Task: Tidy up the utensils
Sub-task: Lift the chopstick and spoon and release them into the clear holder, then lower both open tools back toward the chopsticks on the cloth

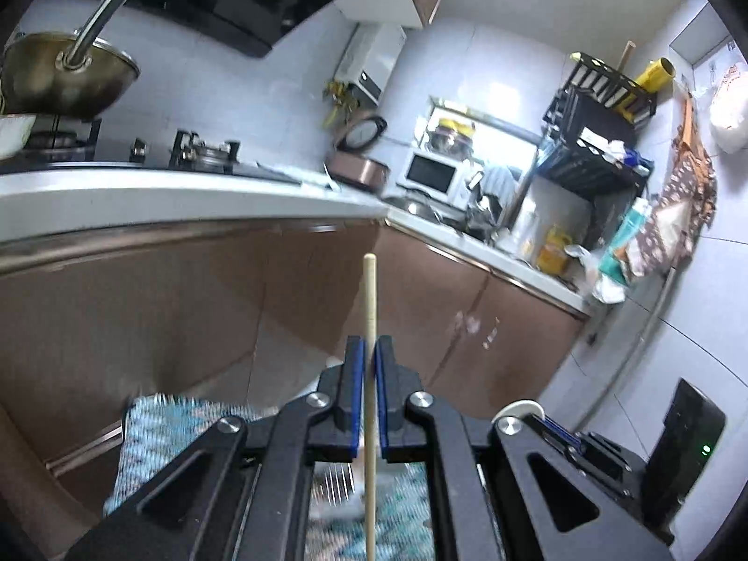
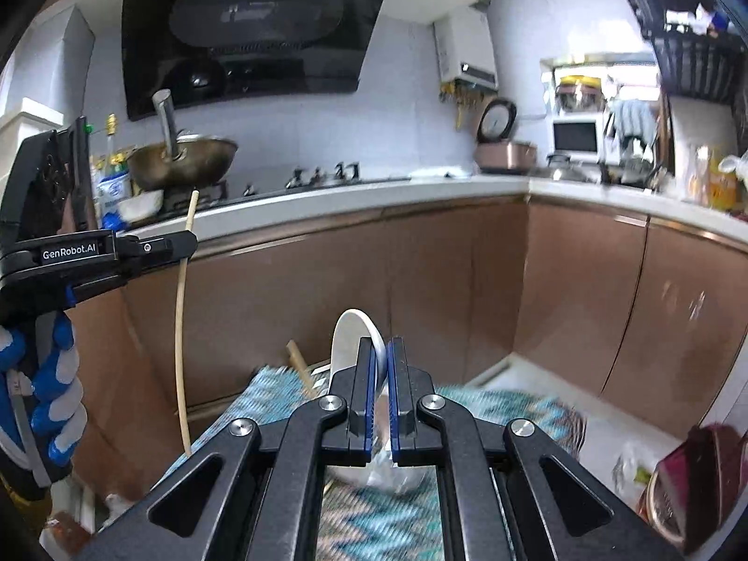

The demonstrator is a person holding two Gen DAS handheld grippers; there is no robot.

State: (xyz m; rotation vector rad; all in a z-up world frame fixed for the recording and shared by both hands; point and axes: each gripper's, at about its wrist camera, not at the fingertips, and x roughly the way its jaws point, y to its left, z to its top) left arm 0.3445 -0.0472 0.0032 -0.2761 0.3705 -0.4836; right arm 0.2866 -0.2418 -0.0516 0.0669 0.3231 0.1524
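My left gripper [image 1: 370, 350] is shut on a long wooden chopstick [image 1: 370, 308] that stands upright between its blue pads. In the right wrist view the left gripper [image 2: 184, 245] shows at the left, held by a gloved hand, with the chopstick [image 2: 180, 327] hanging down past it. My right gripper [image 2: 386, 350] is shut on a white ceramic spoon [image 2: 348, 341], bowl end up. Both are raised above a patterned cloth [image 2: 505, 404]. Another wooden stick [image 2: 299, 367] lies on the cloth behind the spoon.
Brown cabinet doors [image 2: 444, 280] run under a white counter [image 2: 374, 196]. A wok [image 2: 187, 163] sits on the stove, a rice cooker [image 2: 505, 154] and microwave [image 2: 575, 138] farther right. A dark red container [image 2: 692, 481] stands at the lower right.
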